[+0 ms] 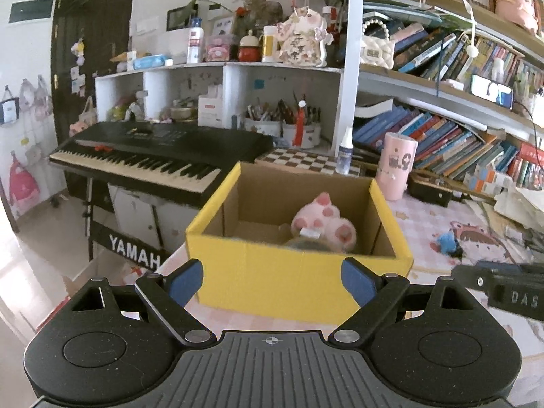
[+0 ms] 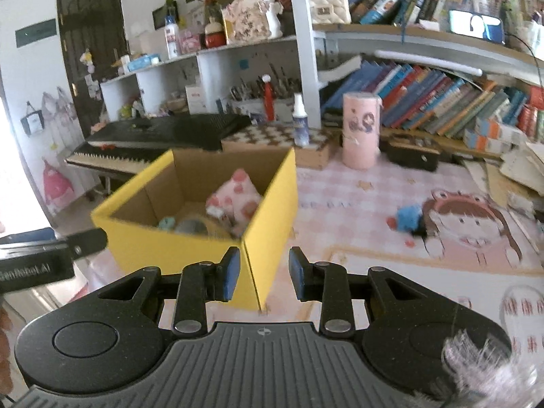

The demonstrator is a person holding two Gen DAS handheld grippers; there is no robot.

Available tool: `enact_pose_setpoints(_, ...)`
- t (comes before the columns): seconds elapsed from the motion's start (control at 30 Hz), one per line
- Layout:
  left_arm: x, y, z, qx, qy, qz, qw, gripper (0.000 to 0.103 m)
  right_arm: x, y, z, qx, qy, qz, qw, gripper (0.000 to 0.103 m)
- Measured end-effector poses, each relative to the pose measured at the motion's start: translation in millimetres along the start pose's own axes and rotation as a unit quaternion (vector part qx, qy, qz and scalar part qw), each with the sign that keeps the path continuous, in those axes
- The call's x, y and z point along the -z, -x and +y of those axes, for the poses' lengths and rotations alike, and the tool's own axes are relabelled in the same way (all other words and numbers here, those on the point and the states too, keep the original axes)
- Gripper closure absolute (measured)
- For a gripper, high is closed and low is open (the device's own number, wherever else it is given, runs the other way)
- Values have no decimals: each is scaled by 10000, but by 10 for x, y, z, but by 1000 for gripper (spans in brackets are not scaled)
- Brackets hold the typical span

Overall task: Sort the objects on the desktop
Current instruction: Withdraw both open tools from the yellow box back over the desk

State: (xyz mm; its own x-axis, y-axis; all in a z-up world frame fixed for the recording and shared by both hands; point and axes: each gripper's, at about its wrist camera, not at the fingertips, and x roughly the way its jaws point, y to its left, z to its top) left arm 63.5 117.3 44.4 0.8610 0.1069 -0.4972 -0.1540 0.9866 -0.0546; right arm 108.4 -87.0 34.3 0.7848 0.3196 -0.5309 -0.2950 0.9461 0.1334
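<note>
A cluttered bookshelf (image 2: pixel 442 95) packed with leaning books fills the wall behind the table (image 2: pixel 357 204), whose top is covered by a pink checked mat with a cartoon girl printed on it. To the left stands a black Yamaha keyboard (image 1: pixel 146 156), and a dark door (image 1: pixel 88 34) lies beyond it. On the table sits an open yellow box (image 1: pixel 289 278) with a pink plush toy (image 1: pixel 326 221) lying inside, along with some smaller soft items too blurred to name. Behind the box a pink cylinder (image 2: pixel 360 129) stands upright, with a small spray bottle (image 2: pixel 301 119) near it. A small blue toy (image 2: pixel 408 219) lies on the mat, well apart from the box, to its right.

The left gripper (image 1: pixel 272 280) is spread wide and empty, facing the box's near wall. The right gripper (image 2: pixel 263 273) is narrower, empty, with the box's near corner between its fingers; the blue toy lies ahead to its right.
</note>
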Motion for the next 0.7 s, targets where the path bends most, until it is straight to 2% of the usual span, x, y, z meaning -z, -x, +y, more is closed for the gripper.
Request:
enact_pose_setpoints(0.13,144,119,18,-9,10,45,10000,13,235,136,49,195,-8,37,9998,67)
enact_pose_setpoints(0.33,340,290,-30,27,-113,121,9999,13,540,319,82,434,-84,108,9990,65)
enact_pose_setpoints(0.7,597,404,-258,349,-381,338,9981,13,922,549,40,867,-148,299,9957,60)
